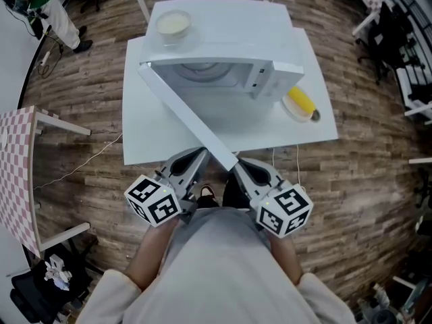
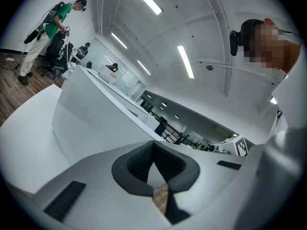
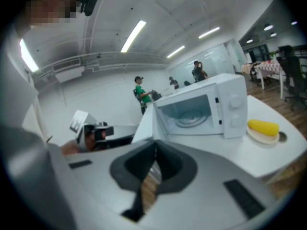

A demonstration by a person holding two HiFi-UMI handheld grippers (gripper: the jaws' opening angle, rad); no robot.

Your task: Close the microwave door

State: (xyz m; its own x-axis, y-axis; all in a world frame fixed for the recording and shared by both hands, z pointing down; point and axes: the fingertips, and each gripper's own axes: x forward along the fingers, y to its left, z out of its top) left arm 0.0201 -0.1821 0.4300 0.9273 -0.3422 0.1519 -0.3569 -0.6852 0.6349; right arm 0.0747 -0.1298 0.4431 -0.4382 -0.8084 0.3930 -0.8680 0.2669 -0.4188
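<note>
The person holds both grippers low and close to the body, at the near edge of the white table (image 1: pixel 145 150), forearms drawn in along the torso. In the head view the left gripper (image 1: pixel 196 157) and the right gripper (image 1: pixel 244 166) angle inward toward each other, marker cubes nearest the body and tips pointing at the table. The free end of the microwave door (image 1: pixel 185 110) lies between the two tips, just beside them; whether either tip touches it cannot be told.

In its own view the left gripper (image 2: pixel 153 145) has its jaws together with nothing between them, only a sliver of wooden floor showing below the meeting tips. The right gripper (image 3: pixel 154 146) reads the same: jaws together, empty.

The white microwave (image 1: pixel 223 73) stands in the middle of the table, facing the person. Its door is swung wide open on the left hinge and reaches diagonally out past the near table edge. The right gripper view looks into the open cavity, where a glass turntable (image 3: pixel 192 119) lies, with a control panel (image 3: pixel 234 110) bearing two knobs to the right.

To the right of the microwave sits a small plate (image 1: pixel 302 106) holding a yellow item. A bowl (image 1: pixel 173 23) rests at the back left, apparently on the microwave's top.
</note>
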